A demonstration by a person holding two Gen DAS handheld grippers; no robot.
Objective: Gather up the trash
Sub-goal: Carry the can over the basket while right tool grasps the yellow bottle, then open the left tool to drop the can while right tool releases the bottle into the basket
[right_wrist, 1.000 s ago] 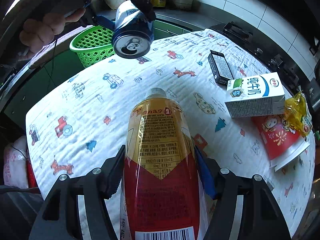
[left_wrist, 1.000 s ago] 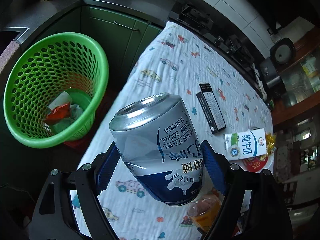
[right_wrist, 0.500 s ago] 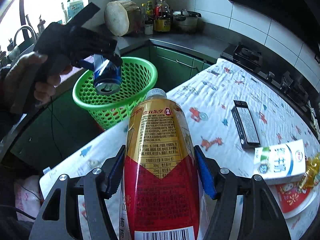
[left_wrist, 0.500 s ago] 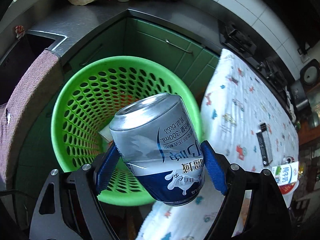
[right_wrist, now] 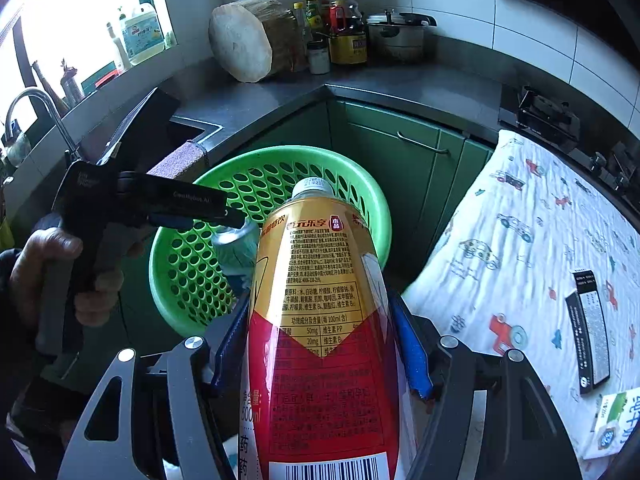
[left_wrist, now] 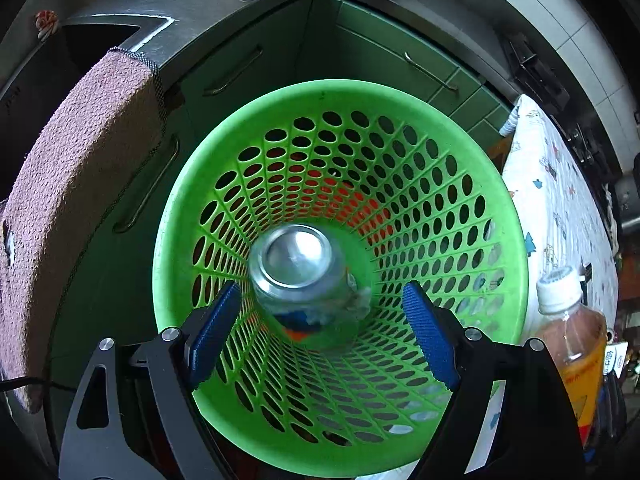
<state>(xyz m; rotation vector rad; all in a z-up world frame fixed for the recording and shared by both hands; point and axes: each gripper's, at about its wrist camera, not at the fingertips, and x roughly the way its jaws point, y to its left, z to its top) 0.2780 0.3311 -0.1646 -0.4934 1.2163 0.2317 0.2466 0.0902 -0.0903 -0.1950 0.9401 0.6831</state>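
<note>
My left gripper (left_wrist: pixel 320 320) is open above the green perforated basket (left_wrist: pixel 460 168). The silver and blue beer can (left_wrist: pixel 298 268) is free of the pads, blurred, inside the basket's mouth. In the right wrist view the can (right_wrist: pixel 236 246) shows just beyond the left gripper's tip (right_wrist: pixel 232 214), over the basket (right_wrist: pixel 224 280). My right gripper (right_wrist: pixel 320 336) is shut on a gold and red drink bottle (right_wrist: pixel 320 320) with a white cap, held near the basket's rim. The bottle also shows in the left wrist view (left_wrist: pixel 576 340).
The basket stands on the floor beside green cabinets (right_wrist: pixel 404 160) and the table with a cartoon-print cloth (right_wrist: pixel 532 240). On the cloth lie a black box (right_wrist: pixel 590 328) and a milk carton (right_wrist: pixel 612 424). A pinkish towel (left_wrist: pixel 76 200) hangs over the sink edge at left.
My left gripper moved from over the table to above the basket, then opened and let go of the beer can, which is dropping in. My right gripper brought the bottle closer to the basket.
</note>
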